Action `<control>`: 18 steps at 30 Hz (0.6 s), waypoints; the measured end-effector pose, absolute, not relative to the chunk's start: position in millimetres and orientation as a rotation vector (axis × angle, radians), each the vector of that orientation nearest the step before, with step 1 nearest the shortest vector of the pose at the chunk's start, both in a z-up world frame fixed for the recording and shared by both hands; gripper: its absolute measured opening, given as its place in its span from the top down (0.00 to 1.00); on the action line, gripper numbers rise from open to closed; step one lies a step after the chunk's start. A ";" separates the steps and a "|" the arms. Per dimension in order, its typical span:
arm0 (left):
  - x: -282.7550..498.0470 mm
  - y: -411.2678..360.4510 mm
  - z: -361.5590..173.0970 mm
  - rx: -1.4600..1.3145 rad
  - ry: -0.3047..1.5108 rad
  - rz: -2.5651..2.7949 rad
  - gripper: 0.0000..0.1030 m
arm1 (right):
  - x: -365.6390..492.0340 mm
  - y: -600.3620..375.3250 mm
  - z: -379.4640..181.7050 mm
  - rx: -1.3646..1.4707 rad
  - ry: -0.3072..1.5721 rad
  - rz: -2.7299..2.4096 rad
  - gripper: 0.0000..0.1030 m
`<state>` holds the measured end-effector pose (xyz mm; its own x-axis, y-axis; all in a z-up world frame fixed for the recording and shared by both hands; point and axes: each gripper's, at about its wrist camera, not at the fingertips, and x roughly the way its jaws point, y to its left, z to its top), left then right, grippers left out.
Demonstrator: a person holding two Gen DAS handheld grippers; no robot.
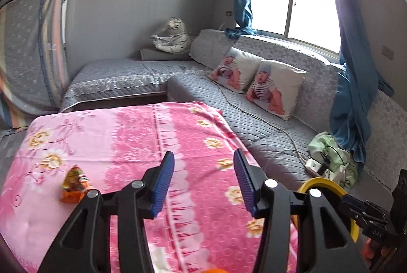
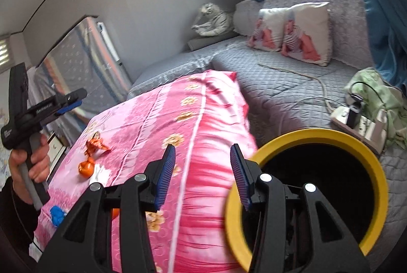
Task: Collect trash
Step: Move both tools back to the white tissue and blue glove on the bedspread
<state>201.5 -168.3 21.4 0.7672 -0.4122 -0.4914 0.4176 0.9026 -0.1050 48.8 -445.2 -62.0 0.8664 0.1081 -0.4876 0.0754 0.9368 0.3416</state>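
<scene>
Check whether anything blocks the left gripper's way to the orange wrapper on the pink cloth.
Nothing visible does. The wrapper lies alone on the pink cloth, with only bare cloth between it and the left gripper, whose jaws stand open and empty.

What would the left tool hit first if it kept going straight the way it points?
Probably the pink blanket: nothing lies between the open left tool and it. The orange wrapper sits off to the side. Depth is uncertain.
</scene>
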 end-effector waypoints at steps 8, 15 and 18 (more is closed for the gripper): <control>190.8 -57.2 6.5 -0.006 0.530 -0.322 0.35 | 86.4 -341.9 -77.1 0.235 0.656 0.281 0.55; 144.1 -1.5 -19.6 -0.017 0.535 -0.375 0.23 | 111.3 -284.0 -85.4 0.182 0.746 0.416 0.53; 124.9 22.0 -31.4 -0.060 0.551 -0.412 0.23 | 125.6 -270.1 -88.1 0.194 0.790 0.459 0.49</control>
<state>124.9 22.0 -31.4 0.7726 -0.3962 -0.4962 0.3641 0.9166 -0.1649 125.6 -270.1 -88.1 0.6120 0.4663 -0.6387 -0.3241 0.8846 0.3353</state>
